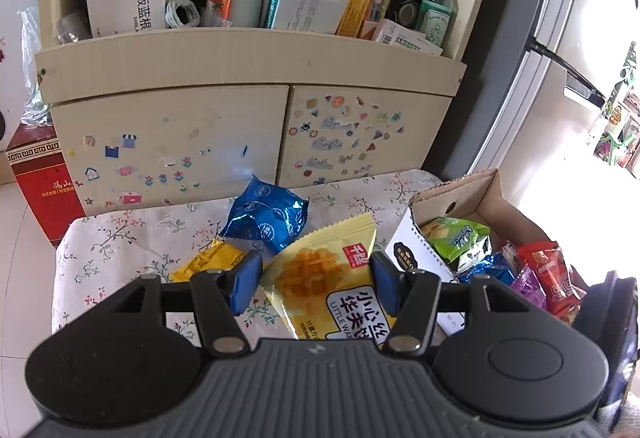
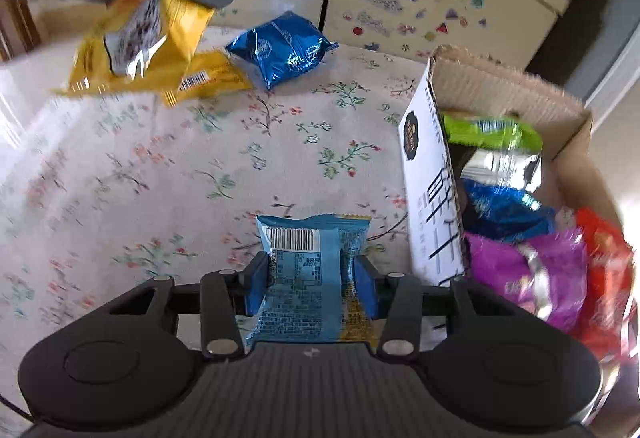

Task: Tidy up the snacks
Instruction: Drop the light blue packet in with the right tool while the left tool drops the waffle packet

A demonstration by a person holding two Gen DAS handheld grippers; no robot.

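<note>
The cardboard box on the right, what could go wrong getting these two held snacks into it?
The cardboard box already holds a heap of packets, so more may slide out. The right gripper pinches the light blue packet by its middle; it could crumple. The left gripper's yellow waffle packet hangs loosely and may slip.

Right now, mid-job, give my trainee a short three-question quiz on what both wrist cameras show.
1. True or false: the right gripper is shut on a light blue packet.
2. What does the left gripper hold? A) yellow waffle packet B) green packet C) nothing
3. Which shiny packet lies loose on the floral cloth near the cabinet?

Key: 1 true; 2 A; 3 the dark blue foil packet.
</note>
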